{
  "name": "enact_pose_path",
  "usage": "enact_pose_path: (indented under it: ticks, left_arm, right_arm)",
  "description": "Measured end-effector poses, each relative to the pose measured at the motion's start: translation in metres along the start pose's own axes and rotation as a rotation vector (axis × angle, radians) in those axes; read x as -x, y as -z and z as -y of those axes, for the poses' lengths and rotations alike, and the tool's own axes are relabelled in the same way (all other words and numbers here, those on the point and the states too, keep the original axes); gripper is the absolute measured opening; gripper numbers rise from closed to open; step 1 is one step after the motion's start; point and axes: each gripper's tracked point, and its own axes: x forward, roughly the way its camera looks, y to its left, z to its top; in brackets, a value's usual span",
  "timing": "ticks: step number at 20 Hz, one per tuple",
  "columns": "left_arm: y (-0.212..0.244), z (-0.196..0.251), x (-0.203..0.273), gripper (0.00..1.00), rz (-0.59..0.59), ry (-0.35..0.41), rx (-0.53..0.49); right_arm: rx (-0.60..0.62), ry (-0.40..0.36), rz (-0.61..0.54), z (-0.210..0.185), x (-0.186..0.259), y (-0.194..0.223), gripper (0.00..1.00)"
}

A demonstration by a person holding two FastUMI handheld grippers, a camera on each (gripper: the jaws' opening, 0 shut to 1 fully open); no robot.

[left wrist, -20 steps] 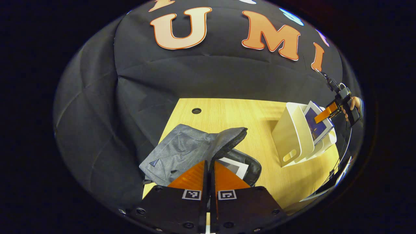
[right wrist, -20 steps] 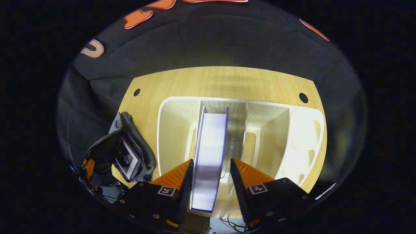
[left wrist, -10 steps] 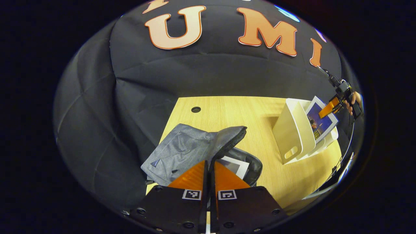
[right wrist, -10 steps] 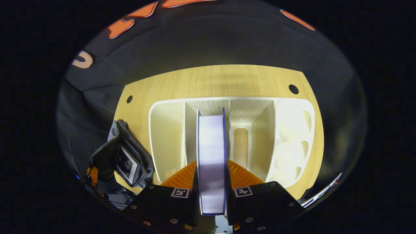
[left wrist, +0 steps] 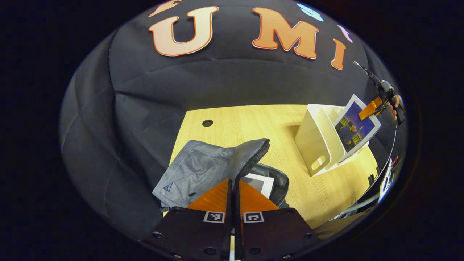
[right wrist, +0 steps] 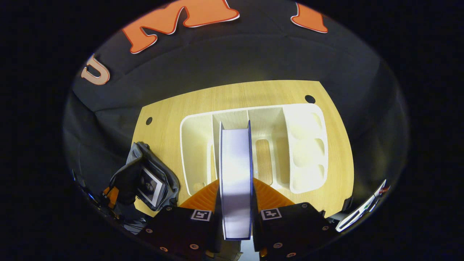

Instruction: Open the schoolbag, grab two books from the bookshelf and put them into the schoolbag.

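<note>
- Nearest the right camera, the right gripper (right wrist: pixel 235 203) has its jaws clamped on the blue-edged book (right wrist: pixel 235 174), lifted partly out of the white bookshelf (right wrist: pixel 304 145)
- Left gripper (left wrist: pixel 232 195) jaws pinch the grey schoolbag (left wrist: pixel 203 166) flap, one book (left wrist: pixel 259 183) inside
- Farther off, risk: book corner may snag a divider, tipping the bookshelf on the worktop (right wrist: pixel 246 94)

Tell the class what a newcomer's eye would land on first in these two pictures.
The book clamped edge-on in the right gripper, lifted above the white bookshelf on the wooden table. Next, the grey schoolbag at the table's left end, its flap pinched up by the left gripper, another book lying inside.
</note>
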Motion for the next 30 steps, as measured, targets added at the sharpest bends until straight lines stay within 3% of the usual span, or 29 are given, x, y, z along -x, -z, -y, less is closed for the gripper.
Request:
enact_pose_path:
  ticks: [9,17,23,30]
  left_arm:
    - [0.003,-0.002,0.000,0.04,0.008,0.150,-0.081]
    - [0.002,-0.015,0.002,0.05,0.026,0.239,-0.141]
    - [0.000,-0.026,0.008,0.05,0.040,0.296,-0.197]
    - [-0.016,-0.038,0.015,0.04,0.070,0.306,-0.210]
  right_arm:
    - [-0.153,0.040,-0.006,-0.014,0.033,0.080,0.35]
    - [-0.287,0.047,0.006,-0.040,0.049,0.141,0.35]
    - [-0.407,-0.098,0.064,-0.101,0.066,0.165,0.35]
    - [-0.415,-0.260,0.129,-0.170,0.067,0.167,0.35]
